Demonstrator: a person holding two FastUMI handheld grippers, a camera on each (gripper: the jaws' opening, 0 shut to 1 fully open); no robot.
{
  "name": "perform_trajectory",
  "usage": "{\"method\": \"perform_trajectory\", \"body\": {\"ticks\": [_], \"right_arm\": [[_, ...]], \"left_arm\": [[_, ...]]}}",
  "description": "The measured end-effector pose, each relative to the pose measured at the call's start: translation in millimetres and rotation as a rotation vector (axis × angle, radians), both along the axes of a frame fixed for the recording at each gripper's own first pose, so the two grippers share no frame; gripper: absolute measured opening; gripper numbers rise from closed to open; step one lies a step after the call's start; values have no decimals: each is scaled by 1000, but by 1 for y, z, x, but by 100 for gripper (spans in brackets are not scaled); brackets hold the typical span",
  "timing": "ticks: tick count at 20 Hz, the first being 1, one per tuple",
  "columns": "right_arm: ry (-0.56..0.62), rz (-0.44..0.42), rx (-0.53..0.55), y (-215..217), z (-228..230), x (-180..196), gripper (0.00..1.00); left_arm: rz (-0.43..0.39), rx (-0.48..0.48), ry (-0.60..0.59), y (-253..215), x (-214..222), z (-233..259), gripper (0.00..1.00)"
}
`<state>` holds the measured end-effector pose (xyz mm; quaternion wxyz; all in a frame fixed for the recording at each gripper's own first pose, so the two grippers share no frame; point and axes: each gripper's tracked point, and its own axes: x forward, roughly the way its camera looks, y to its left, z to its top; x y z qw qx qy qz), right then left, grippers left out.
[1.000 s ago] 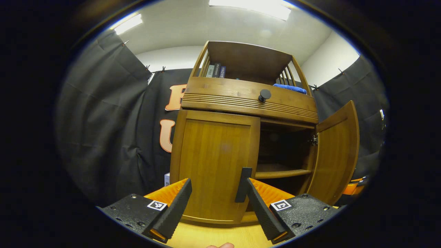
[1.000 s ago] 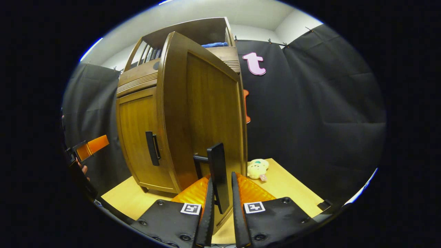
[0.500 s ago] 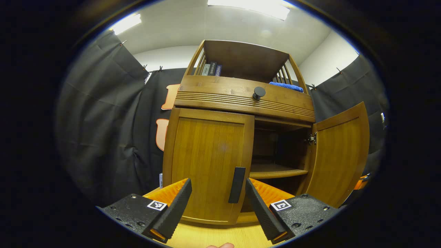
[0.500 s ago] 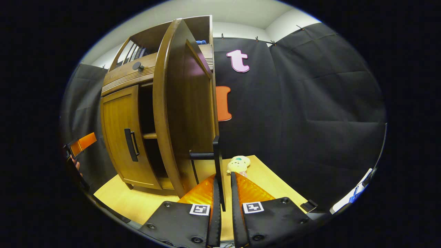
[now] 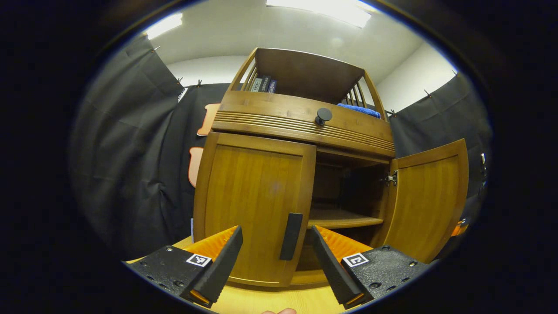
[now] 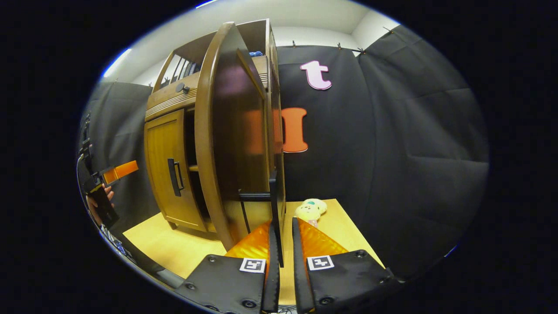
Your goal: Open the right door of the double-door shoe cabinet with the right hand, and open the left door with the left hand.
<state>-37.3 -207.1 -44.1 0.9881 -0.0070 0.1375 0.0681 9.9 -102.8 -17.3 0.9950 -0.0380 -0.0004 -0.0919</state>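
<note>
The wooden shoe cabinet (image 5: 305, 120) stands close in front in the left gripper view. Its left door (image 5: 253, 205) is closed, with a black handle (image 5: 291, 235) along its right edge. My left gripper (image 5: 275, 231) is open, and the handle shows in the gap between its fingers, a little beyond the tips. The right door (image 5: 429, 196) stands swung out. In the right gripper view that door (image 6: 226, 131) is nearly edge-on, and my right gripper (image 6: 283, 224) is shut on its black handle (image 6: 274, 205). The left gripper (image 6: 115, 172) and a hand (image 6: 93, 203) show at far left.
The cabinet stands on a light wooden table (image 6: 183, 248). A small plush toy (image 6: 310, 209) lies on it beside the open right door. Above the doors is a drawer with a black knob (image 5: 323, 115); books (image 5: 263, 83) and a blue cloth (image 5: 359, 110) sit on top. Inside is a shelf (image 5: 344, 220).
The right door has swung further out with my right gripper shut on its handle. My left gripper has shifted right, so the left door's handle sits between its fingers rather than by the right finger.
</note>
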Motion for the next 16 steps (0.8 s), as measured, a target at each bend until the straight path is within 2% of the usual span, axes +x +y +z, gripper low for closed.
{"method": "perform_trajectory", "body": {"ticks": [2,4,5,6,7,8,9,10,11,12,13,15,16], "right_arm": [[-7,28,19,-9,1,1,22],[-10,51,45,-13,1,3,34],[-10,57,50,-12,0,5,28],[-16,58,48,-12,1,4,29],[-20,56,39,-11,0,2,34],[-25,53,32,-11,-2,1,29],[-29,44,32,-12,-2,-3,29],[-28,32,41,-13,-4,-6,29],[-21,16,48,-15,-6,-11,29],[-10,-7,51,-18,-11,-18,22],[-2,-26,50,-20,-14,-26,29],[-8,-100,31,-28,-14,-38,29],[-8,-137,21,-31,-13,-46,36]], "left_arm": [[-14,-14,-1,-6,6,-2,92],[-39,-43,-2,-13,18,-7,92],[-50,-55,5,-18,24,-12,95],[-55,-61,15,-19,30,-17,94],[-54,-63,25,-21,36,-22,91],[-54,-63,35,-22,43,-27,92],[-58,-62,43,-26,49,-32,98],[-64,-61,52,-28,55,-37,92],[-69,-57,58,-29,53,-41,92],[-72,-52,62,-30,54,-43,92],[-73,-43,61,-32,60,-44,92],[-74,-24,55,-35,70,-50,91],[-75,-19,51,-36,72,-51,91]]}}
